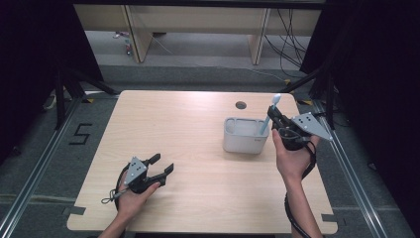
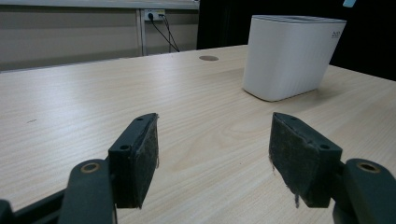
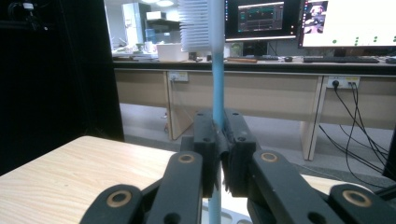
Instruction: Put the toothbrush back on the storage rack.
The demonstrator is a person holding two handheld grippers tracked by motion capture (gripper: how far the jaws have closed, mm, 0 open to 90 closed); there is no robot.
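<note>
A light blue toothbrush with white bristles (image 3: 216, 70) stands upright between the black jaws of my right gripper (image 3: 219, 140), which is shut on its handle. In the high view the toothbrush (image 1: 269, 116) rises from the right end of a white ribbed holder (image 1: 245, 136), its lower end inside the holder, and my right gripper (image 1: 278, 120) sits just right of the holder. My left gripper (image 1: 161, 165) rests near the table's front left, jaws open with nothing between its pads (image 2: 137, 158). The white holder (image 2: 289, 56) stands well beyond them.
The light wooden table (image 1: 188, 129) has a round cable hole (image 1: 240, 105) behind the holder. Black curtains flank both sides. Desks and cables stand on the floor beyond the table. In the right gripper view, monitors (image 3: 345, 21) sit on a counter.
</note>
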